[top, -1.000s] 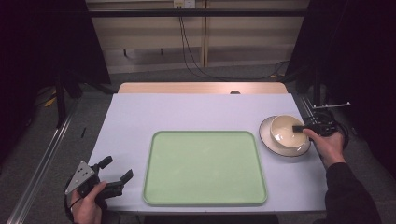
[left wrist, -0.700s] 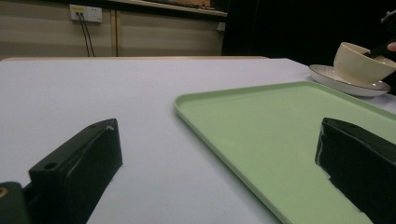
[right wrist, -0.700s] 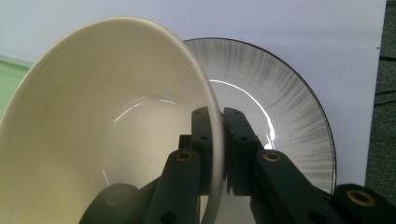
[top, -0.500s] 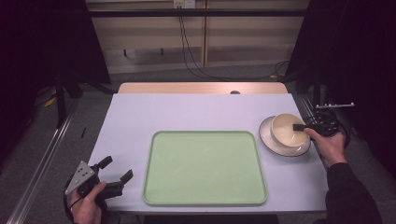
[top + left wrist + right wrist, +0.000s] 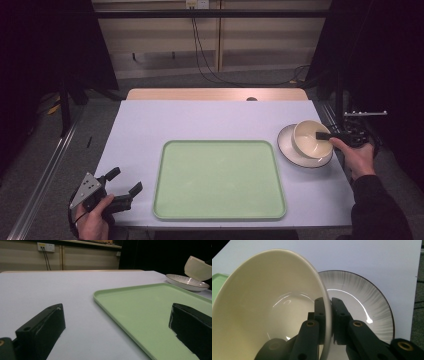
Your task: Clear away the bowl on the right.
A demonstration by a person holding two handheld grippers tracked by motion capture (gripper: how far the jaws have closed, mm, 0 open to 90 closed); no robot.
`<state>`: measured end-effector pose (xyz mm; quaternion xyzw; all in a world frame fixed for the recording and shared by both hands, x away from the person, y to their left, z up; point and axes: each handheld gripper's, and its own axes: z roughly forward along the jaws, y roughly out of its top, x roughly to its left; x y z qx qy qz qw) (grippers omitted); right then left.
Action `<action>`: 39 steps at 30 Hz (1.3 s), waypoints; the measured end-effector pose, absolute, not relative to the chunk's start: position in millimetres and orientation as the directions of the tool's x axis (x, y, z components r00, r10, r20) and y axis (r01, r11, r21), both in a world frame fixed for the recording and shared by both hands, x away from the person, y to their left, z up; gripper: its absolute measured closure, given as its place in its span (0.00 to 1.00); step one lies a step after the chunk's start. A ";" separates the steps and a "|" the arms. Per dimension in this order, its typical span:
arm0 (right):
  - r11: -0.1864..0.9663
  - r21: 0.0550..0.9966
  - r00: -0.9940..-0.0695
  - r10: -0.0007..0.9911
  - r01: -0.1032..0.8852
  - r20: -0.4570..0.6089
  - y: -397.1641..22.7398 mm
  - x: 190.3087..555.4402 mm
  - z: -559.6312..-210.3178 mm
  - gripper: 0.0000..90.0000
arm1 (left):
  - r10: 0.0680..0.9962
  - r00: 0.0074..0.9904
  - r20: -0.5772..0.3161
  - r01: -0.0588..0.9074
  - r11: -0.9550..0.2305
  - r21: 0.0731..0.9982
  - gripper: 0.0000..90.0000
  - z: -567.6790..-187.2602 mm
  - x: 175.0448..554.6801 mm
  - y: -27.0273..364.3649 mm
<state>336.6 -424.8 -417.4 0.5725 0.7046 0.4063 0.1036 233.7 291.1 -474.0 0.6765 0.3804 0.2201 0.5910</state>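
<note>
Right gripper view: my right tool (image 5: 327,315) clenched on bowl (image 5: 269,305) rim, bowl tilted, lifted clear above plate (image 5: 364,305). Left tool (image 5: 119,192) released, idle on tabletop (image 5: 200,120) beside tray (image 5: 220,180). Tray bare; placing bowl, likely there, not yet done.

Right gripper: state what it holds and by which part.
The right gripper pinches the cream ceramic bowl by its rim, one jaw inside and one outside, lifted above the grey-rimmed plate.
</note>
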 end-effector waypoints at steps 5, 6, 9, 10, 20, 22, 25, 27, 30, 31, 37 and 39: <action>0.028 0.705 -0.344 0.886 0.709 0.311 -422.8 334.7 -413.8 0.93 | 0.777 0.611 -0.149 0.255 -0.015 0.967 0.01 -473.9 233.5 291.0; 0.028 0.706 -0.350 0.882 0.708 0.316 -422.3 334.0 -412.5 0.93 | 0.777 0.611 -0.154 0.256 -0.010 0.967 0.01 -473.9 233.3 290.6; 0.034 0.721 -0.365 0.879 0.692 0.308 -420.3 332.4 -409.2 0.93 | 0.776 0.612 -0.152 0.255 -0.012 0.967 0.01 -473.9 233.3 290.9; 0.036 0.724 -0.369 0.877 0.689 0.308 -419.8 331.9 -408.1 0.93 | 0.777 0.611 -0.153 0.255 -0.010 0.967 0.01 -473.9 233.3 290.7; 0.038 0.743 -0.400 0.860 0.668 0.315 -417.3 325.1 -397.5 0.93 | 0.777 0.612 -0.149 0.254 -0.016 0.967 0.01 -473.7 233.3 290.9; 0.038 0.749 -0.406 0.858 0.661 0.314 -417.0 324.6 -395.7 0.93 | 0.778 0.611 -0.147 0.254 -0.016 0.967 0.01 -473.7 233.4 291.1; 0.034 0.750 -0.408 0.855 0.660 0.320 -416.1 323.8 -393.5 0.93 | 0.778 0.610 -0.148 0.255 -0.016 0.967 0.01 -473.8 233.5 291.2; 0.036 0.757 -0.418 0.850 0.652 0.319 -413.6 323.5 -390.7 0.93 | 0.776 0.612 -0.153 0.255 -0.010 0.967 0.01 -473.9 233.5 290.6; 0.044 0.765 -0.425 0.851 0.643 0.309 -411.6 323.2 -388.5 0.93 | 0.779 0.609 -0.150 0.253 -0.011 0.967 0.01 -473.6 233.2 291.0; 0.042 0.764 -0.429 0.847 0.643 0.314 -410.0 322.9 -387.2 0.93 | 0.778 0.609 -0.151 0.253 -0.011 0.967 0.01 -473.7 233.1 291.2; 0.056 0.777 -0.453 0.837 0.627 0.306 -401.5 322.6 -380.4 0.93 | 0.780 0.608 -0.151 0.254 -0.011 0.967 0.01 -473.7 233.2 291.3; 0.055 0.778 -0.464 0.828 0.625 0.314 -398.2 322.9 -378.6 0.93 | 0.779 0.609 -0.151 0.254 -0.011 0.967 0.01 -473.8 233.3 291.2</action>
